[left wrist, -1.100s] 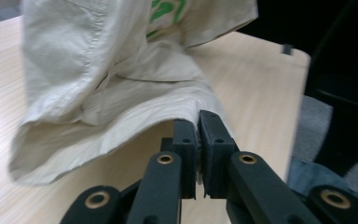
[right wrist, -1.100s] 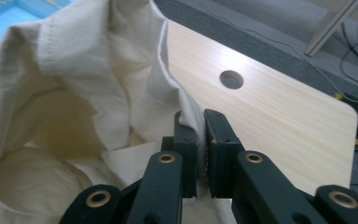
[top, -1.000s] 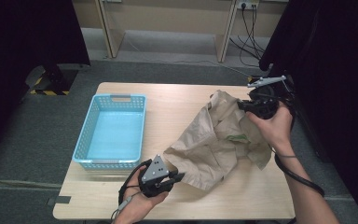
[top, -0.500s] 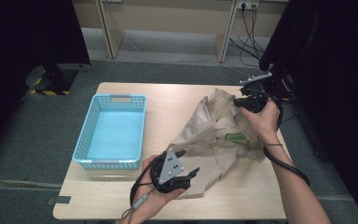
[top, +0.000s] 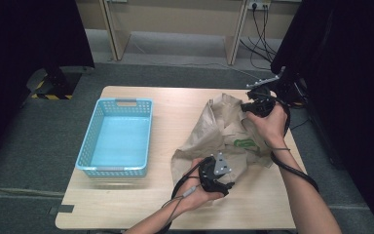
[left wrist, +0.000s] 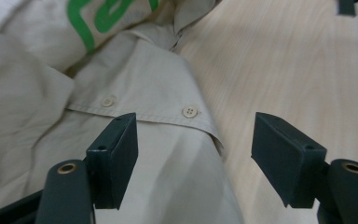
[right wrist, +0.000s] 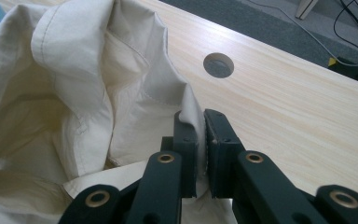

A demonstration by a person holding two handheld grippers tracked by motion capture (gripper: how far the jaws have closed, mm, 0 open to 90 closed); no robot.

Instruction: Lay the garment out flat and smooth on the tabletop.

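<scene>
A crumpled beige shirt [top: 224, 134] with a green logo [top: 246, 144] lies on the right half of the wooden table [top: 175, 102]. My left gripper [top: 222, 184] hovers low at the shirt's near edge. Its jaws have just been opening. In the left gripper view my left gripper [left wrist: 193, 126] stands open over the buttoned placket [left wrist: 186, 112], pads clear of the cloth. My right gripper [top: 247, 106] is at the shirt's far right corner. In the right gripper view my right gripper [right wrist: 201, 116] is shut on a raised fold of the shirt [right wrist: 74, 93].
A blue plastic basket [top: 119, 139] stands on the left half of the table. A round cable hole [right wrist: 218, 64] sits in the tabletop beyond the right gripper. Bare wood runs along the front edge. Cables lie on the floor behind the table.
My left gripper has moved right along the shirt's near edge and its jaws have opened, letting the cloth go. The right gripper has sunk slightly, still gripping its fold.
</scene>
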